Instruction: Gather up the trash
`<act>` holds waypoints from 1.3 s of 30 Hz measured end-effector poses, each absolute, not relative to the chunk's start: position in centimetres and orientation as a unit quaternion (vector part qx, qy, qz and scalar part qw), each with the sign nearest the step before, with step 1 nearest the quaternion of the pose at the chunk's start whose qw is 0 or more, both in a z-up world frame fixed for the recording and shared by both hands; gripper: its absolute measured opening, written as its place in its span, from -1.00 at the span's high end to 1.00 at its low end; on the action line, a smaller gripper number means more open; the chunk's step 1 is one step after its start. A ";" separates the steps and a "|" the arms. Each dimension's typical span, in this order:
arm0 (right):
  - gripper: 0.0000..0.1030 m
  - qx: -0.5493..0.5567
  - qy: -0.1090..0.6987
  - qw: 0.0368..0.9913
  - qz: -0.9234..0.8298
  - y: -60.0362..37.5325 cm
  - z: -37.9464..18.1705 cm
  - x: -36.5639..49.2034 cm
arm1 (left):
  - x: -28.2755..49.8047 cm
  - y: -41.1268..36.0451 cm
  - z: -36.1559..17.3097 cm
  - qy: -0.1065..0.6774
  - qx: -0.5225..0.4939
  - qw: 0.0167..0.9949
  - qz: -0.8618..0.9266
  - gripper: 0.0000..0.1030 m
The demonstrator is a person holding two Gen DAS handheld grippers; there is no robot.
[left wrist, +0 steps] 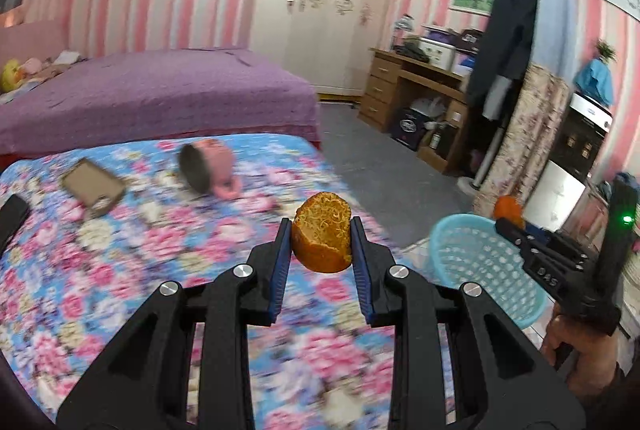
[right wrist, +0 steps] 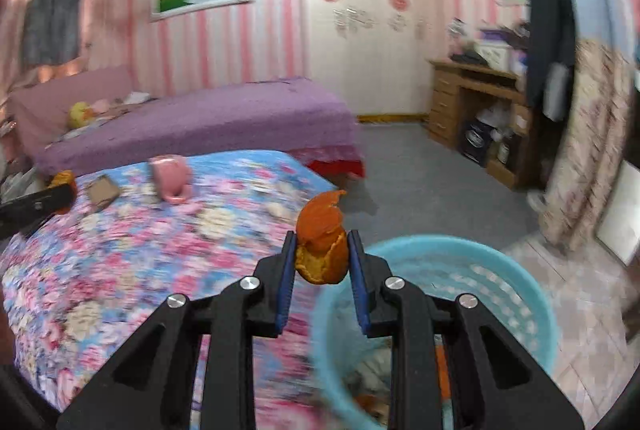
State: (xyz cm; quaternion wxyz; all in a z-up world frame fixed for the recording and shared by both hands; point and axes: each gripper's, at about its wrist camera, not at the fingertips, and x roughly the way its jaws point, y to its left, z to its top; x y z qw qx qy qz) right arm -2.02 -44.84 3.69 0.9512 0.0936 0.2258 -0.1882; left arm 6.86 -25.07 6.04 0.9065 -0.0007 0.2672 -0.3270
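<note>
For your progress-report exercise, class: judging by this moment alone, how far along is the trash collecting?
Done: the blue basket already holds some scraps at its bottom. In hand: the left claw grips an orange peel piece over the floral bedspread, and the right claw grips another peel at the basket's rim; neither is dropped yet. Left: a small cardboard box and a tipped pink mug lie on the bedspread; the mug may not be trash.

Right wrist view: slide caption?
Right gripper holds orange peel beside the blue basket, above the floral bedspread.

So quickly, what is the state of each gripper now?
Left gripper: closed on an orange peel piece.
Right gripper: closed on a curled orange peel.
</note>
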 end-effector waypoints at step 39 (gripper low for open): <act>-0.79 0.147 0.197 0.939 -0.240 -46.7 3.1 -2.7 | 4.2 -28.0 6.6 0.226 0.113 0.925 -0.285 -0.90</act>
